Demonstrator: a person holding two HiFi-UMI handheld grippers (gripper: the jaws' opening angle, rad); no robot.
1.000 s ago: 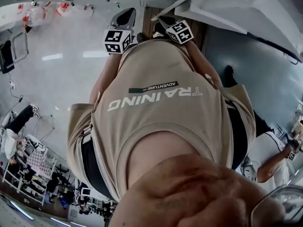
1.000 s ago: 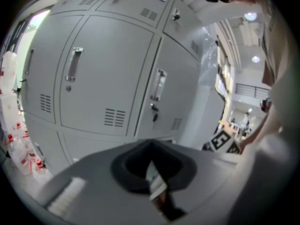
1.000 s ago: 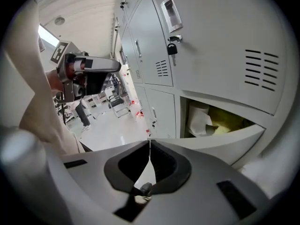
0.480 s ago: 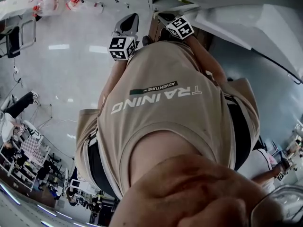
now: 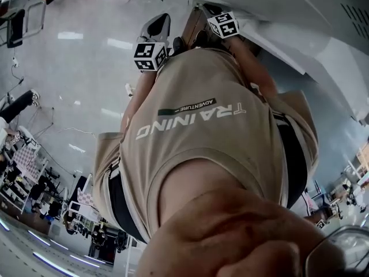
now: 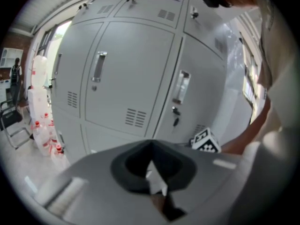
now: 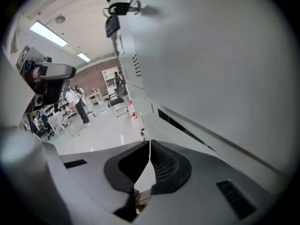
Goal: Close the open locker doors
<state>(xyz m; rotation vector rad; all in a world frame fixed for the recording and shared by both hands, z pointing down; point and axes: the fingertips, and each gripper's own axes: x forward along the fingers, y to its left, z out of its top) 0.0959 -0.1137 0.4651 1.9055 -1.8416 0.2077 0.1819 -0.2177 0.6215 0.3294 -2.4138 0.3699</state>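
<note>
Grey lockers (image 6: pixel 126 74) fill the left gripper view, their doors with handles (image 6: pixel 97 65) lying flush. One door (image 7: pixel 220 64) stands right in front of my right gripper (image 7: pixel 149 149), a key (image 7: pixel 123 7) in its lock near the top. The right gripper's jaws are shut and hold nothing. My left gripper (image 6: pixel 150 165) is also shut and holds nothing, a short way from the lockers. In the head view both grippers show past my shirt: the left gripper (image 5: pixel 157 26), the right gripper (image 5: pixel 216 16) beside the pale door (image 5: pixel 300 45).
Red-and-white containers (image 6: pixel 40 125) and a chair (image 6: pixel 11 121) stand left of the lockers. People (image 7: pixel 77 104) and benches are far back in the room. The right gripper's marker cube (image 6: pixel 205 141) shows low in the left gripper view. Glossy floor (image 5: pixel 75 85) lies below.
The head view has swung, so the floor and the pale door have shifted. The right gripper's cube has moved up, closer to the door; the left gripper has barely moved.
</note>
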